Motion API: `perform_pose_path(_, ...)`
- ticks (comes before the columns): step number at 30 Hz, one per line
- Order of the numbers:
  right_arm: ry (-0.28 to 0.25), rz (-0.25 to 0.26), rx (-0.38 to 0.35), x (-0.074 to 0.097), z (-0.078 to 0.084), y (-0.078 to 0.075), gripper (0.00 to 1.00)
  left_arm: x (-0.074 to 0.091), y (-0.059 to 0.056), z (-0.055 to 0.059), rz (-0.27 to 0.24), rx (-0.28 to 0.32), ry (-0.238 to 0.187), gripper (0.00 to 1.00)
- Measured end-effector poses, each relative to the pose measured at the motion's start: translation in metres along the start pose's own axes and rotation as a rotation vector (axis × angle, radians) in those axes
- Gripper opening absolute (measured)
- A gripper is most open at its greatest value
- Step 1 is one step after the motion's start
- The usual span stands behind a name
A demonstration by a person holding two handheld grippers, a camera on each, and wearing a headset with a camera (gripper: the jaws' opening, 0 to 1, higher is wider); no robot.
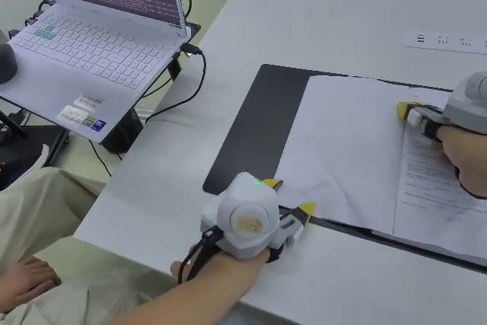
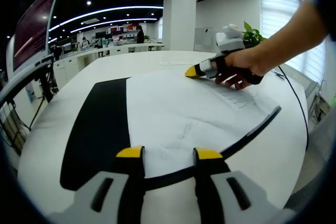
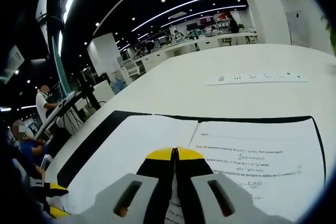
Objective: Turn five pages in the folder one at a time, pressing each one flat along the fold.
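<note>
Now, left hand-held gripper (image 2: 169, 154) agape, empty, at folder (image 2: 94, 129) edge, right hand-held gripper (image 3: 175, 154) closed, page (image 3: 252, 156) print illegible

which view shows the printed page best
The right gripper view: the printed page lies close, its text lines visible. The head view cuts it at the frame edge, partly under a hand. The left gripper view shows it far off, beneath the right gripper.

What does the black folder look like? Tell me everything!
The folder is black and flat, lying open on the white table. Its left inside cover is partly bare. A blank white page lies over that side; a printed page lies on the right. The left gripper, jaws open, sits at its near edge. The right gripper, shut, rests near the fold.
</note>
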State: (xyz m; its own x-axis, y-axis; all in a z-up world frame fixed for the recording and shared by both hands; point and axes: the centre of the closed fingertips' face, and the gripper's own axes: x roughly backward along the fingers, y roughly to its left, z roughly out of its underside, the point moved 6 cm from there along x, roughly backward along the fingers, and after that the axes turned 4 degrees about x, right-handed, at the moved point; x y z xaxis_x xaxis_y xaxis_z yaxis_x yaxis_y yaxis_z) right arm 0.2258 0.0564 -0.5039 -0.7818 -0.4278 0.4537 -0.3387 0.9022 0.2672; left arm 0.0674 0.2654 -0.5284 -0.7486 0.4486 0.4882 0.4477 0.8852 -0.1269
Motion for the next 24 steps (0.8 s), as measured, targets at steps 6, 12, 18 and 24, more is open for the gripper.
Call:
perform_pose_path(6,0.012,-0.012,-0.009,0.002,0.007,-0.001,0.00,0.000,0.000,0.000,0.001,-0.001,0.006,0.36)
perform_pose_path(12,0.000,-0.023,-0.037,0.015,0.014,0.006,0.00,0.000,-0.001,-0.001,0.000,-0.001,0.010,0.36)
perform_pose_path(18,-0.002,-0.025,-0.061,0.026,0.017,0.012,0.00,0.001,-0.001,-0.001,0.001,-0.004,0.013,0.36)
perform_pose_path(24,0.000,-0.046,-0.085,0.032,0.024,0.015,0.00,0.001,-0.002,-0.002,0.003,-0.006,0.024,0.36)
